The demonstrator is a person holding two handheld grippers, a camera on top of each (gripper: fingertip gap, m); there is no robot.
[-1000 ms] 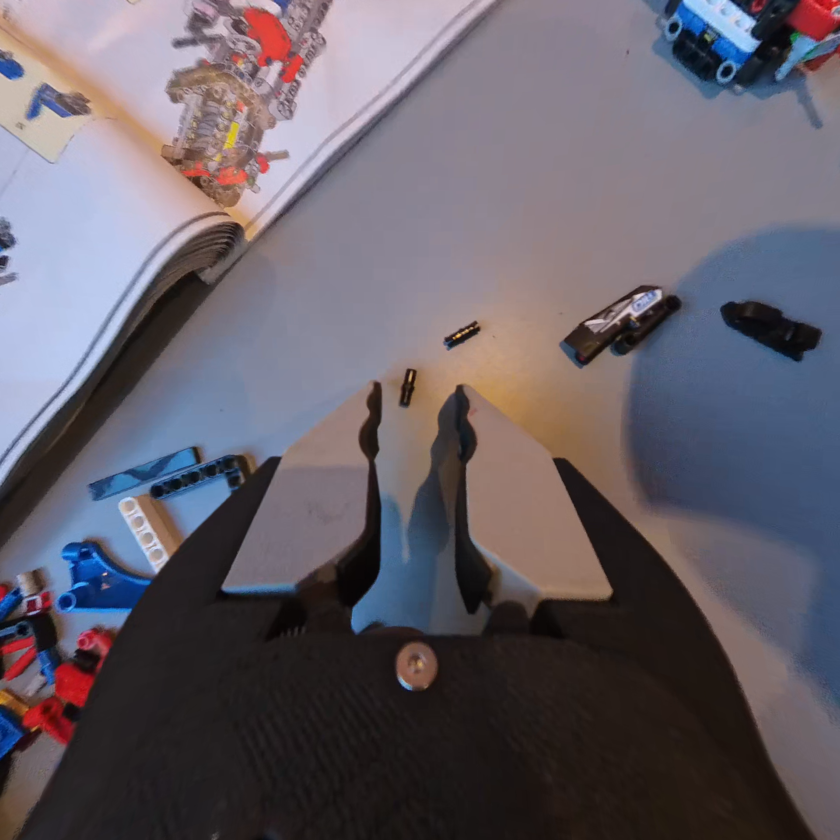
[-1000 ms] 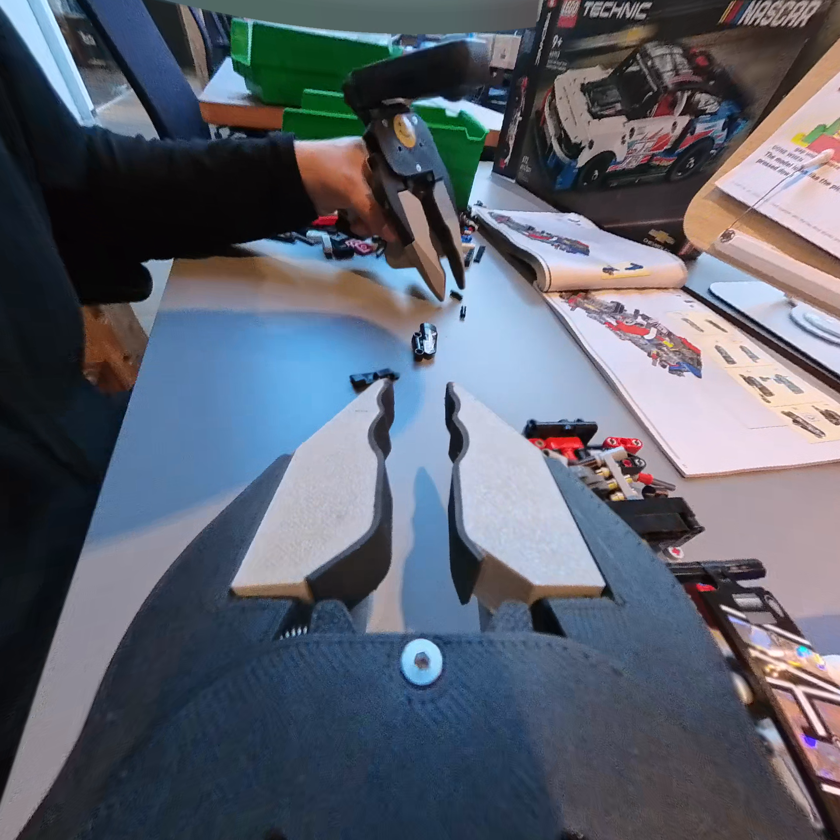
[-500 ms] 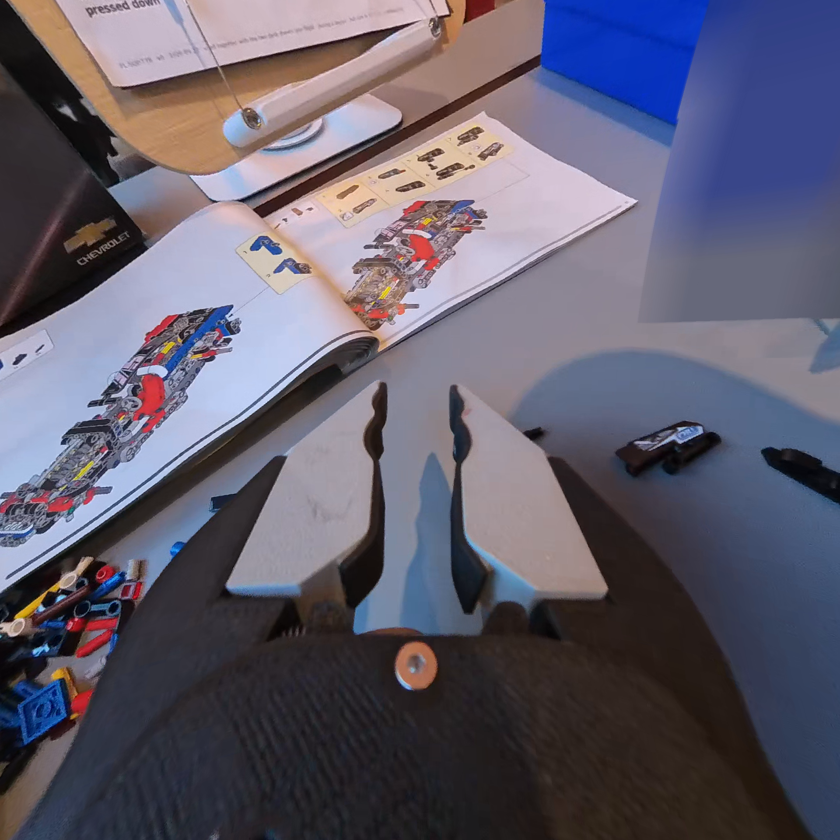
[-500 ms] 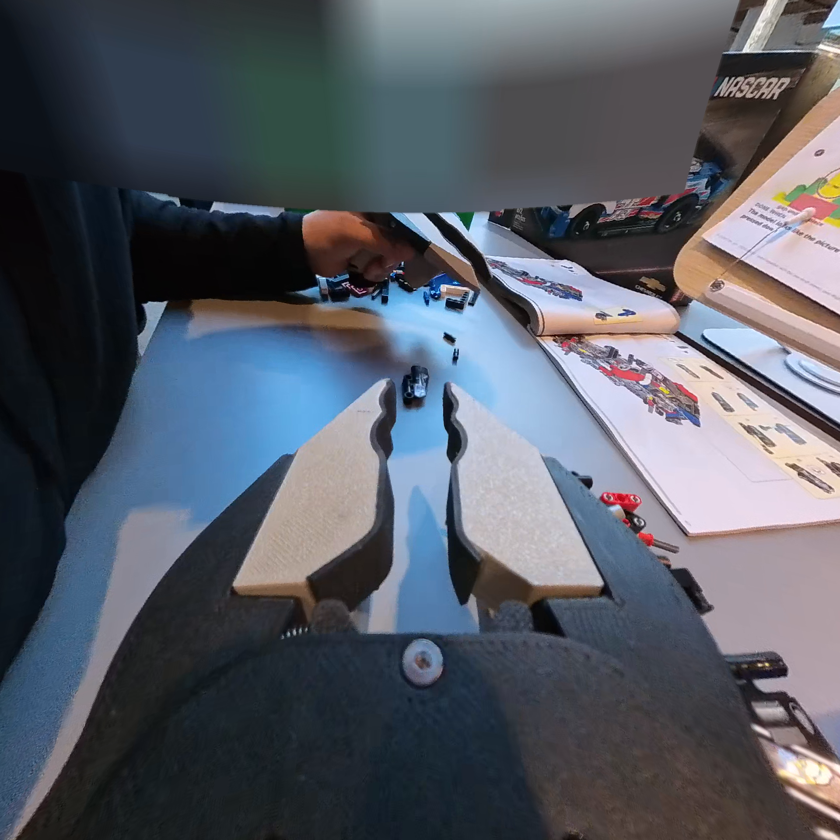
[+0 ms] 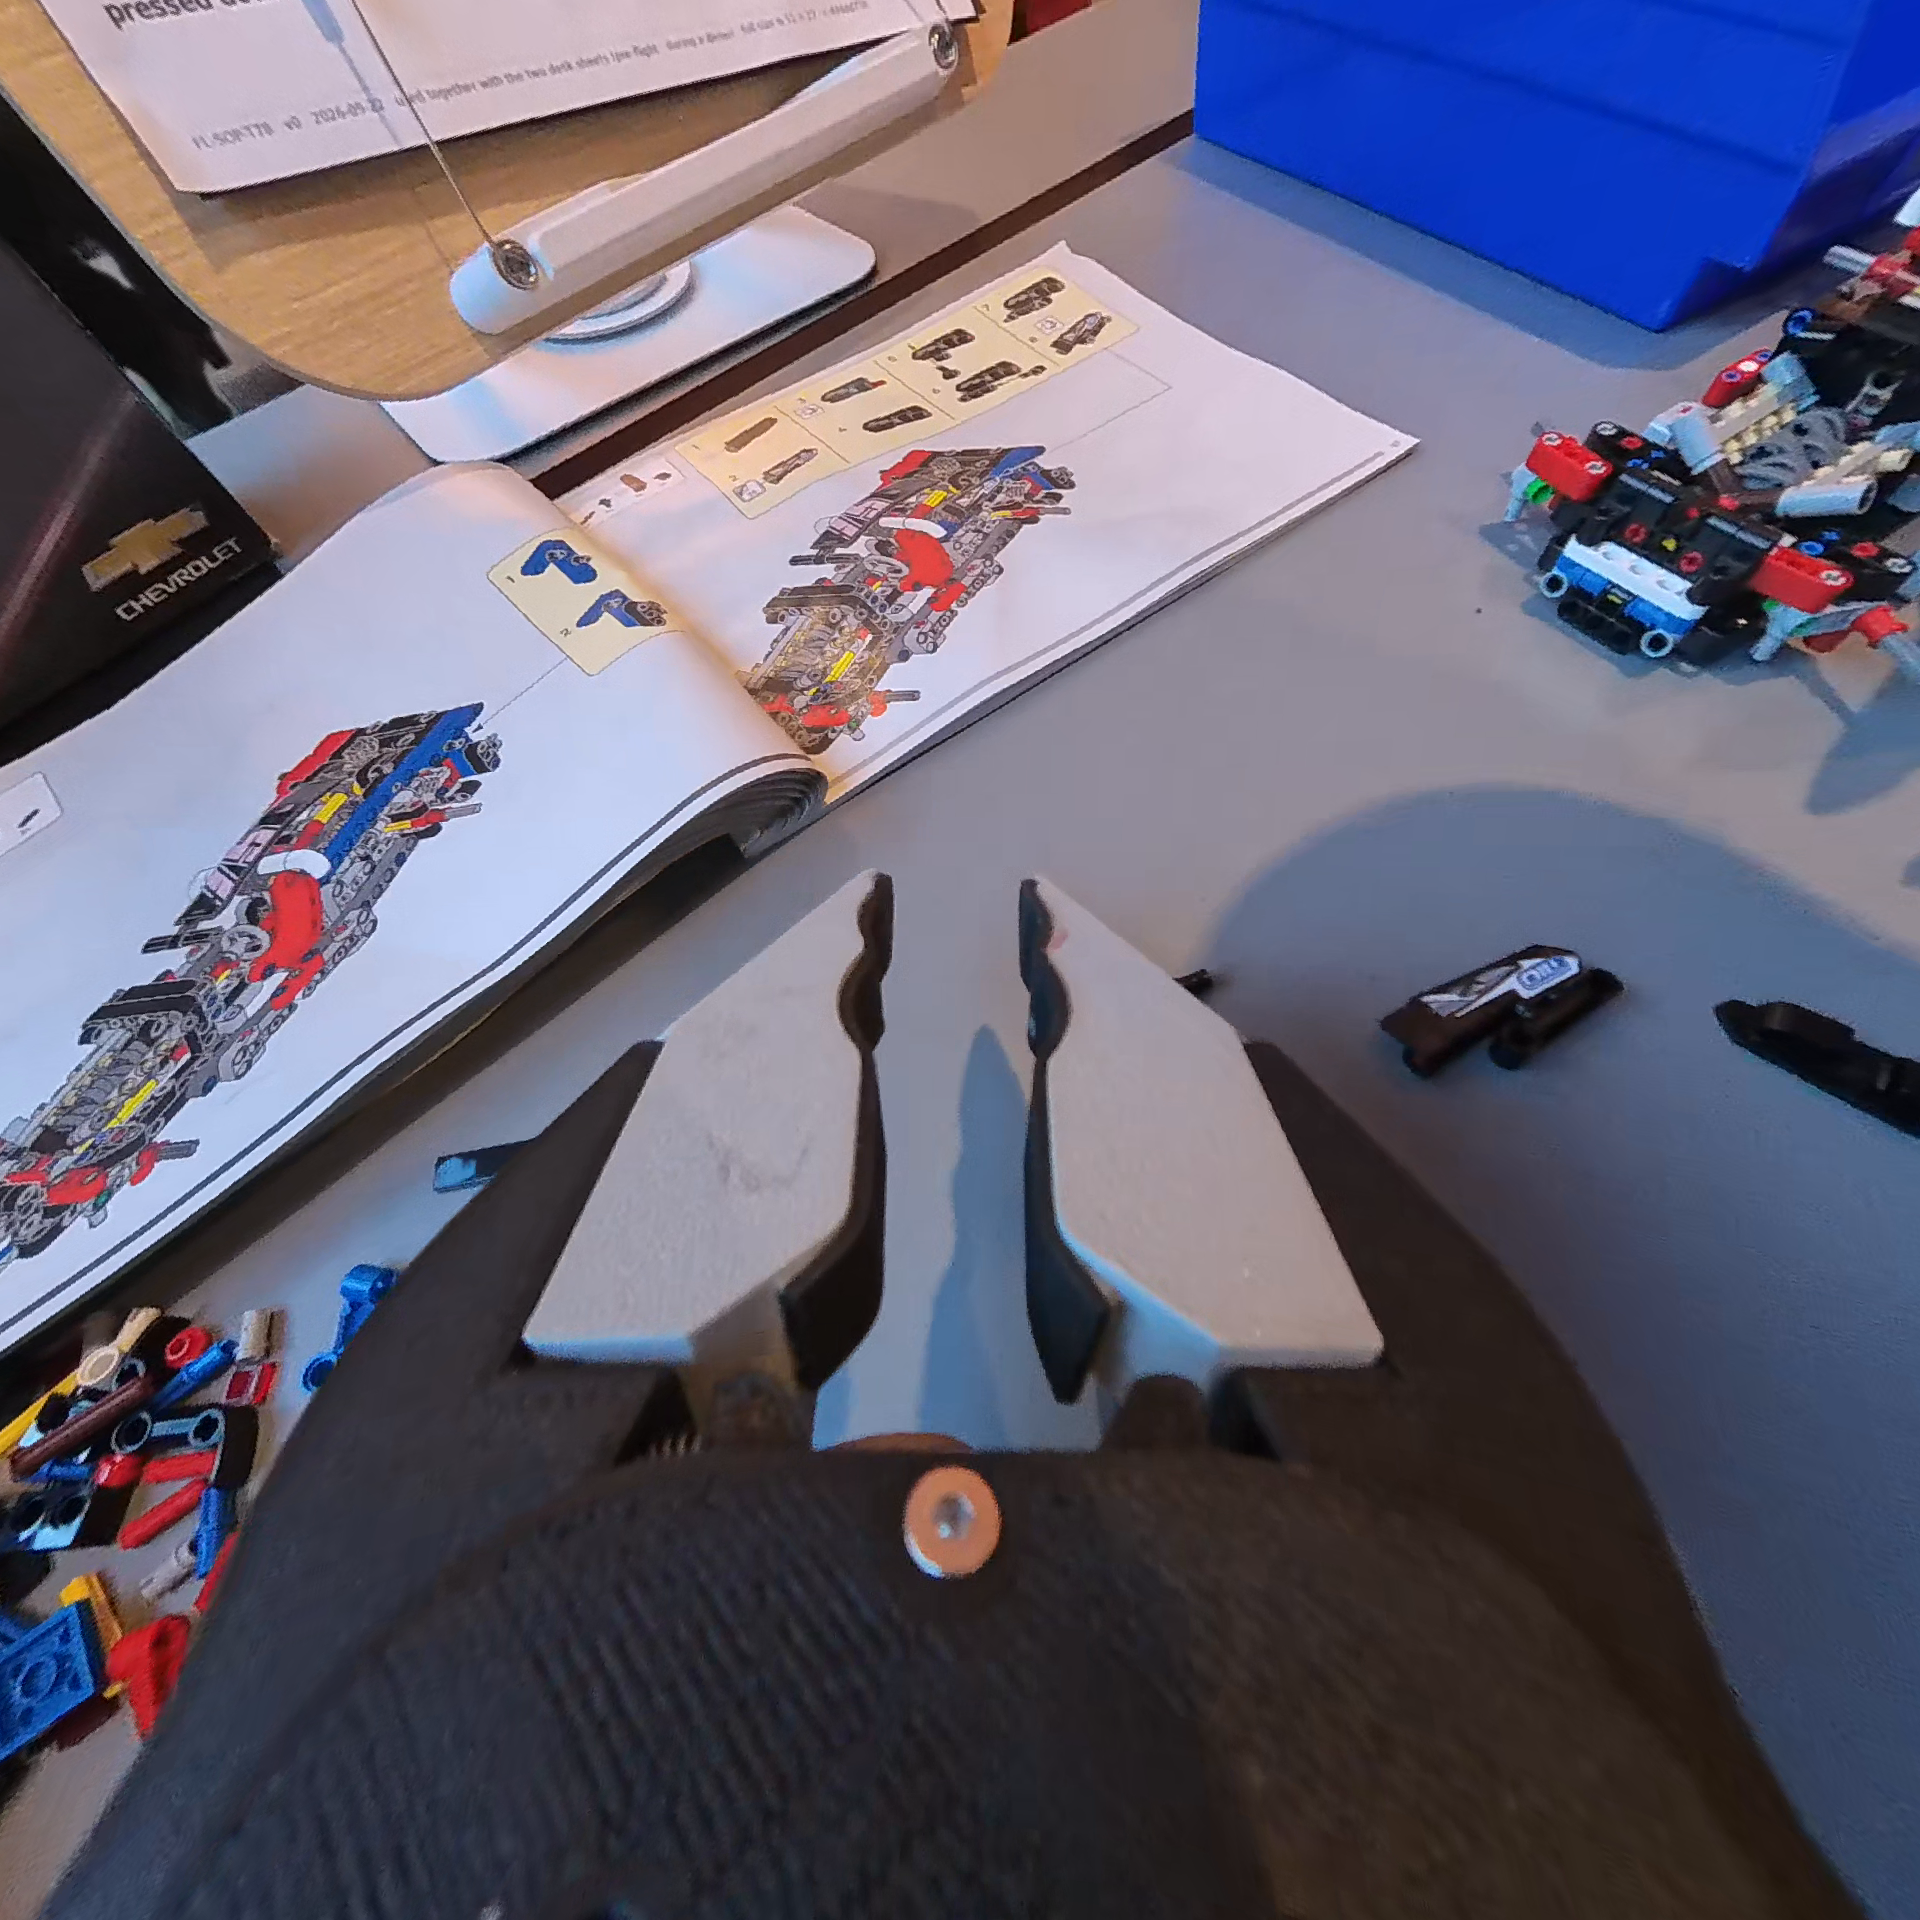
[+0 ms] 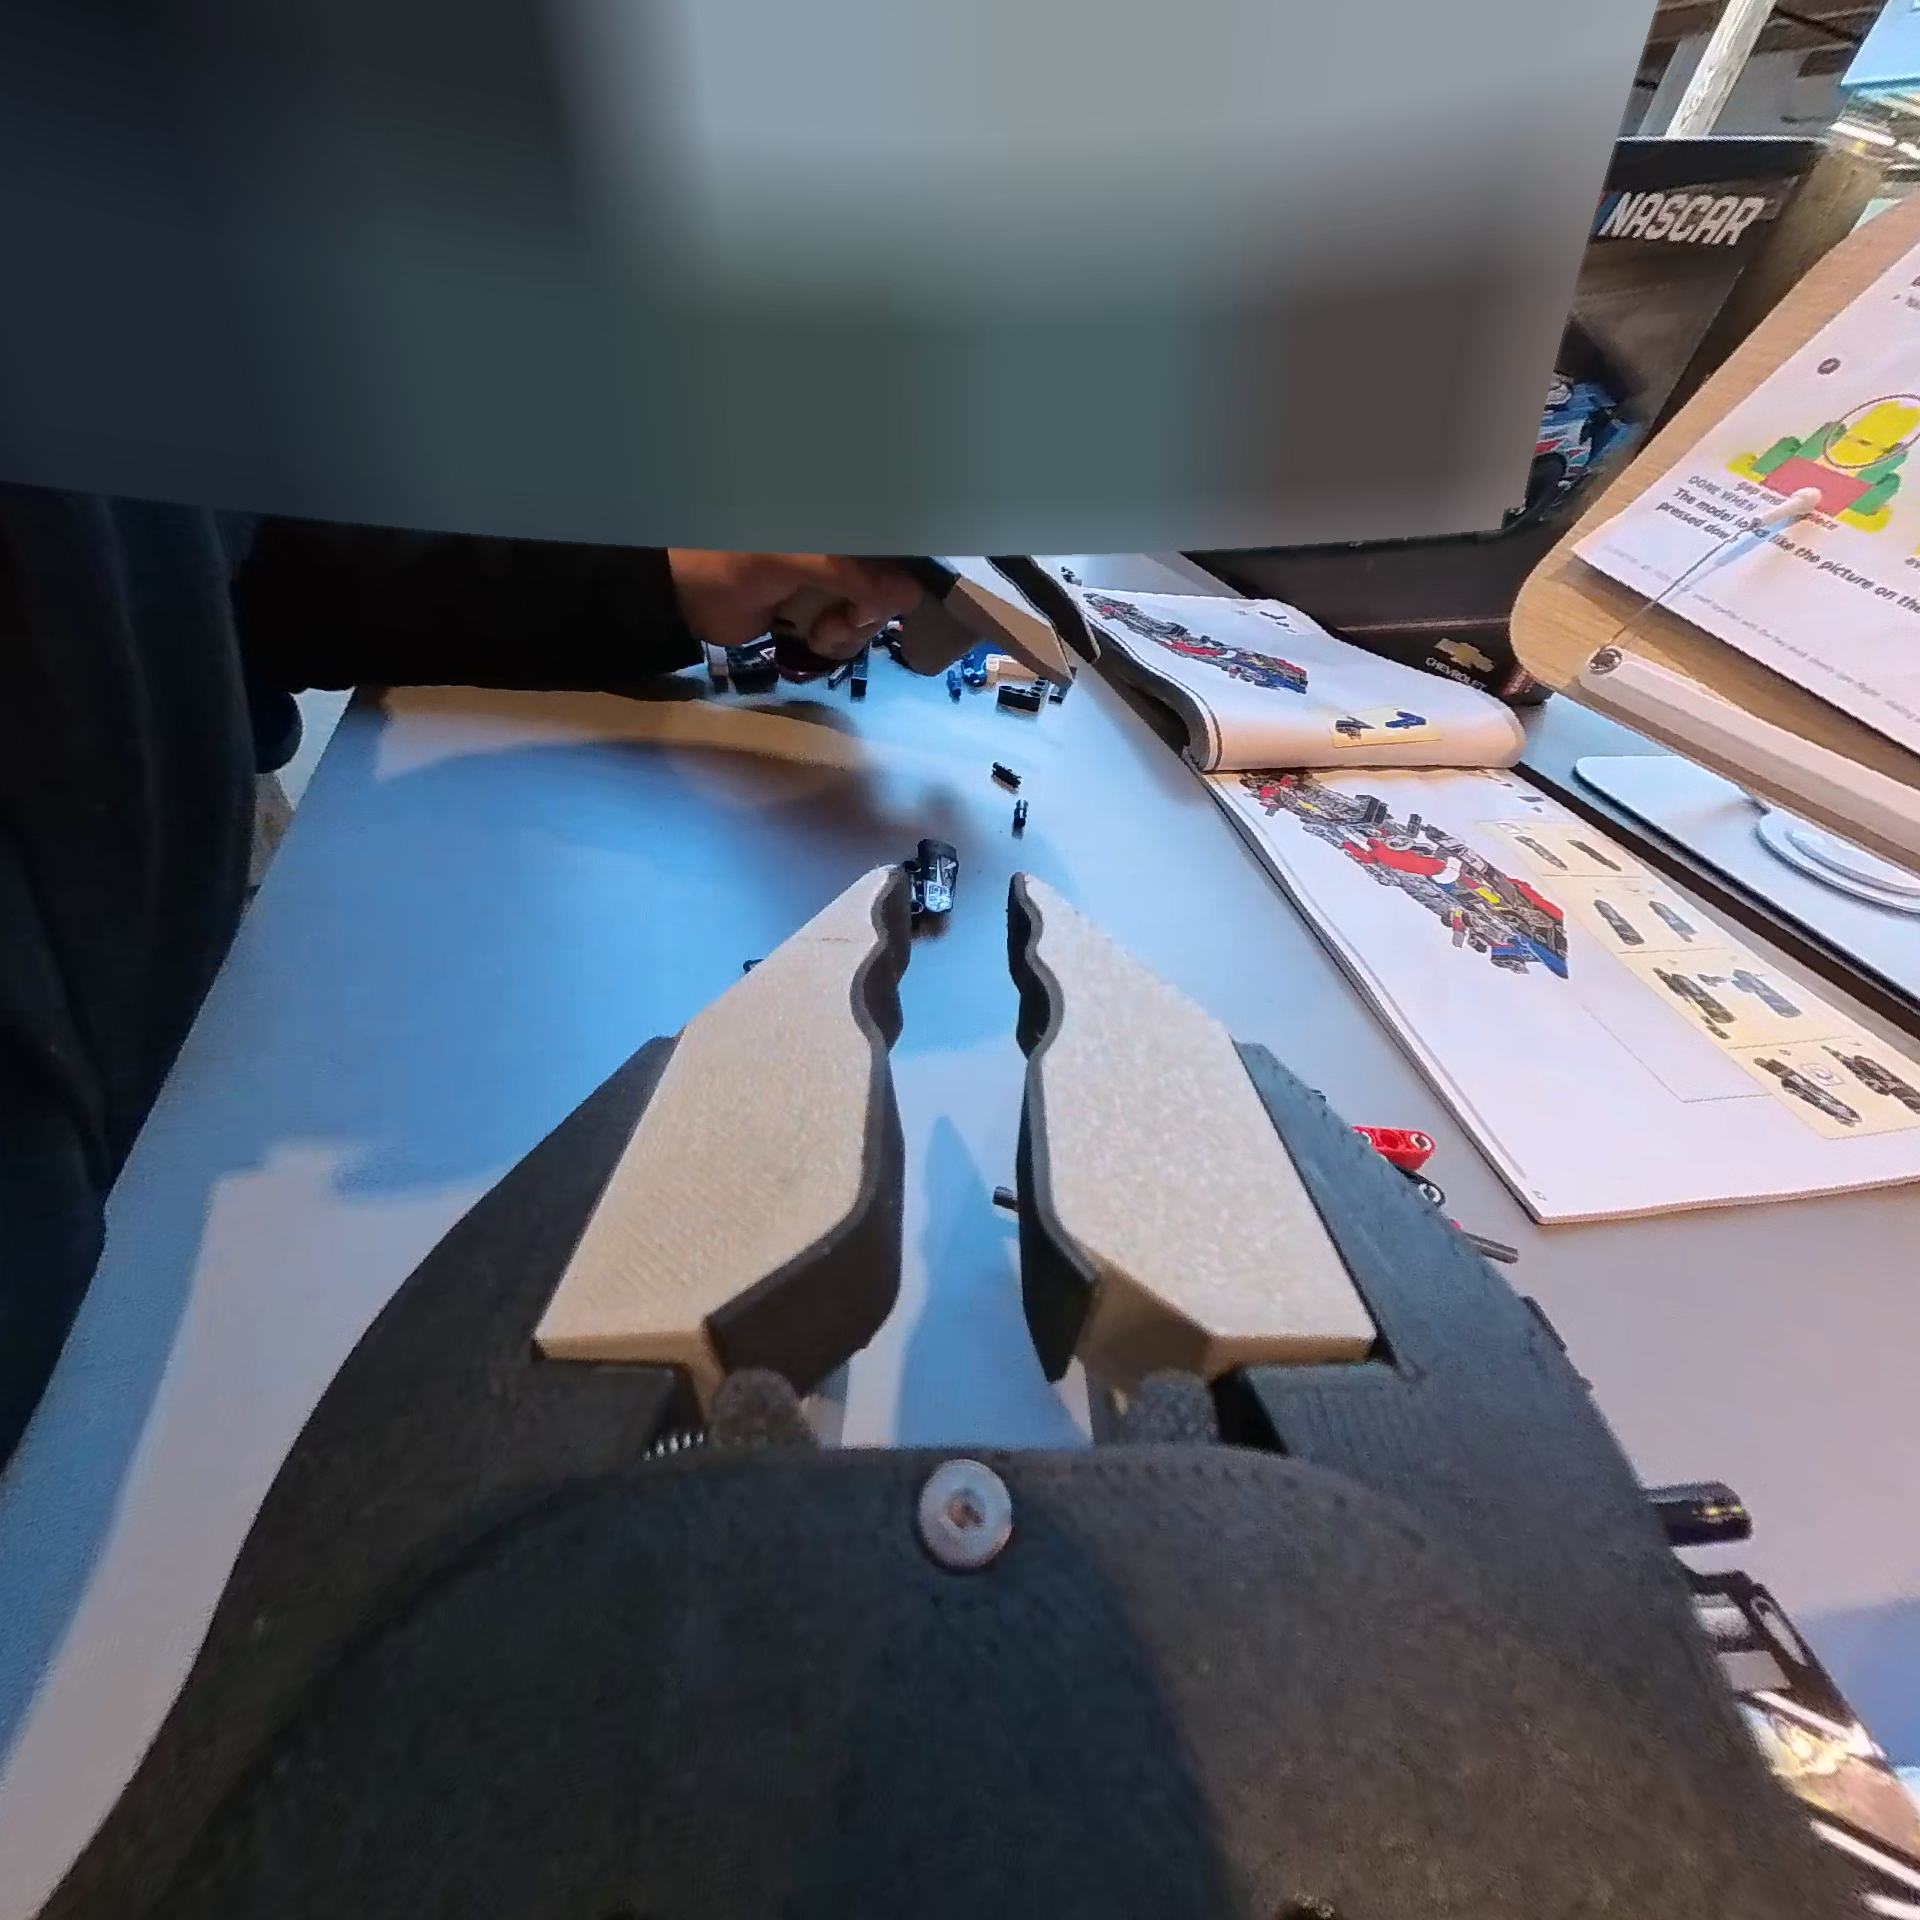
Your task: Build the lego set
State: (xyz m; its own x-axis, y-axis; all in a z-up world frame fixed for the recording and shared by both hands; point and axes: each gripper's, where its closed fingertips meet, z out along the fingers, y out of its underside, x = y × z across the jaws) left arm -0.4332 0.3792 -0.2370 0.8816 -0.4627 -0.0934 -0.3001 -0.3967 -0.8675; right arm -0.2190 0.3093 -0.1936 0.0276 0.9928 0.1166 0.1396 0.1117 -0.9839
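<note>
My left gripper (image 5: 954,896) is open and empty above the grey table, near the open instruction booklet (image 5: 582,665). To its right lie a black stickered piece (image 5: 1496,1000) and a long black piece (image 5: 1818,1055). The partly built car (image 5: 1725,540) sits at the far right. My right gripper (image 6: 954,894) is open and empty; the black stickered piece (image 6: 932,876) lies just beyond its left fingertip. Two small black pins (image 6: 1013,792) lie farther on. The left gripper (image 6: 987,634) shows at the back of the right wrist view, held by a hand.
A pile of loose red, blue and black parts (image 5: 114,1455) lies at the lower left. A blue bin (image 5: 1558,135) stands at the back right. A wooden stand with a sheet (image 5: 499,156) and a dark set box (image 5: 94,520) stand behind the booklet. Across from one pair of fingers to the other is roughly 25 cm. The long black piece (image 5: 1818,1055) lies some 12 cm from my right tips, 15 cm from my left tips.
The left gripper has tilted up from over the two black pins and now looks across the booklet. The right gripper has moved forward toward the stickered piece. Both stay open.
</note>
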